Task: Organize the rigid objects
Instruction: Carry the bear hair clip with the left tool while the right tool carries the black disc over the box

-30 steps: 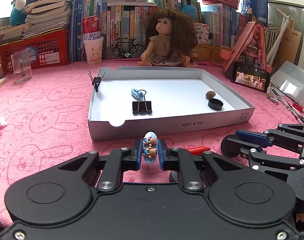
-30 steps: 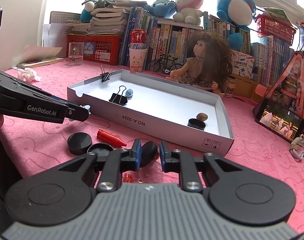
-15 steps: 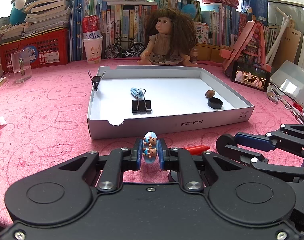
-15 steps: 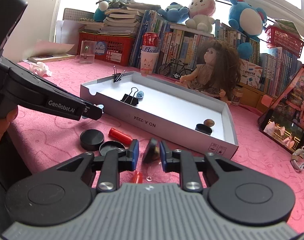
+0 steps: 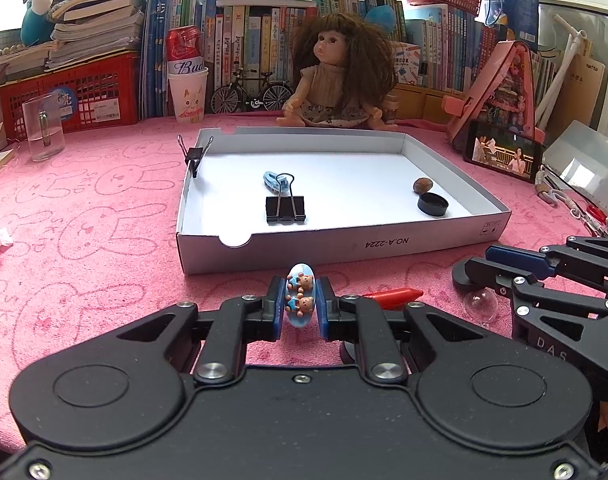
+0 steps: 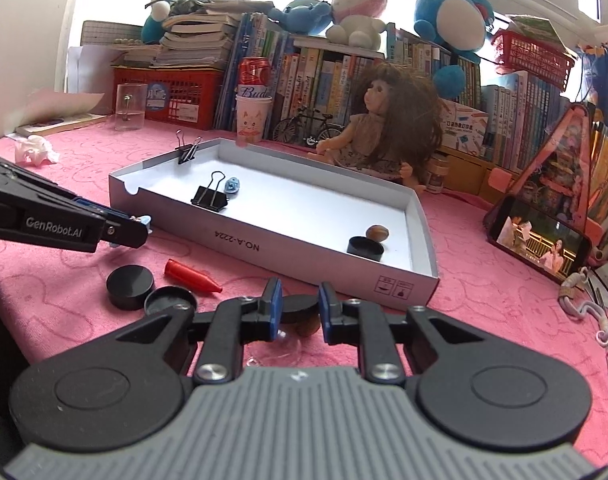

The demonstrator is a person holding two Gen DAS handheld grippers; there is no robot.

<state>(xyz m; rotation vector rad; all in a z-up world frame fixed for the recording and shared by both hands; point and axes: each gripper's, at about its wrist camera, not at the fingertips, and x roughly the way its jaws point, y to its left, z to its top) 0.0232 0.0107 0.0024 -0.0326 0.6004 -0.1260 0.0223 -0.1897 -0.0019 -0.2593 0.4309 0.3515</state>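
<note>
Two low wrist views over pink cloth [image 5: 84,240], left straight-on, right oblique, sharing white tray [image 6: 264,240].

the right gripper [image 6: 300,312] hides most of a dark round piece [image 6: 300,309]; a brown lump [image 6: 308,328] below stays unidentifiable.

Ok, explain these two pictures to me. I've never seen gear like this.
These are two hand-held claws, each carrying a camera that looks along its two fingers. One picture is taken from the left claw, the other from the right claw. The left claw pinches a small blue oval charm with bears. The right claw is shut on a black cap. Ahead on the pink cloth sits a shallow white box holding binder clips, a nut and another black cap. A red crayon-like piece and more black lids lie outside it.
</note>
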